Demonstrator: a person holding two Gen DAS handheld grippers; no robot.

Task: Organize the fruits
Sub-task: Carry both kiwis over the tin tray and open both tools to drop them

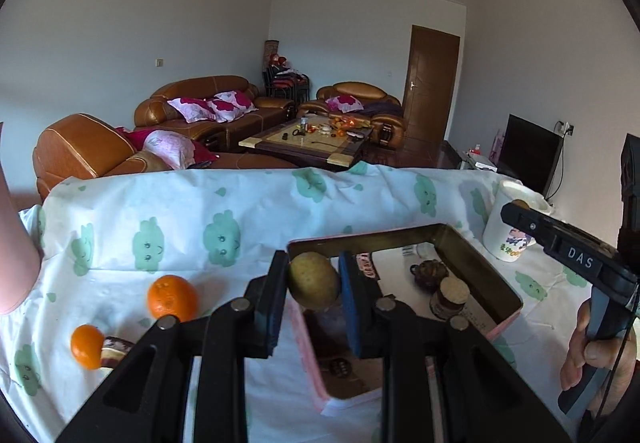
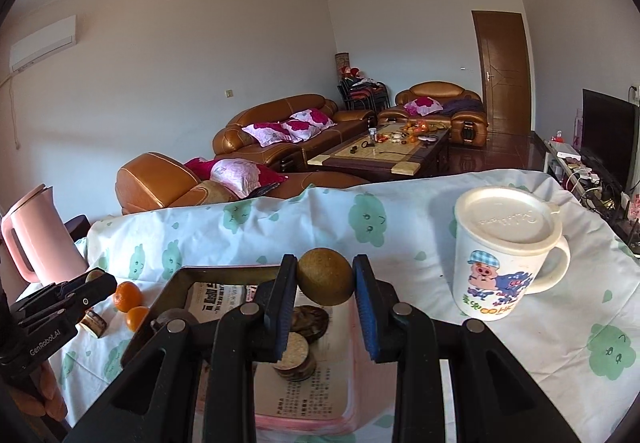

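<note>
My left gripper point(image 1: 314, 283) is shut on a yellow-green round fruit point(image 1: 314, 280), held above the near-left corner of an open pink tin box point(image 1: 476, 267). My right gripper point(image 2: 325, 279) is shut on a brown round fruit point(image 2: 325, 277) over the same box point(image 2: 224, 271), which holds a few dark round pieces point(image 2: 308, 319) on printed paper. Two oranges point(image 1: 172, 299) point(image 1: 87, 347) lie on the cloth left of the box, also seen in the right wrist view as oranges point(image 2: 127, 295). Each gripper shows at the edge of the other's view: right gripper point(image 1: 516, 209), left gripper point(image 2: 98, 278).
A lidded white mug point(image 2: 508, 255) with a cartoon print stands right of the box. A pink kettle point(image 2: 32, 239) stands at the far left. A small brown piece point(image 2: 94, 321) lies by the oranges. The table wears a white cloth point(image 1: 240, 211) with green prints; sofas lie beyond.
</note>
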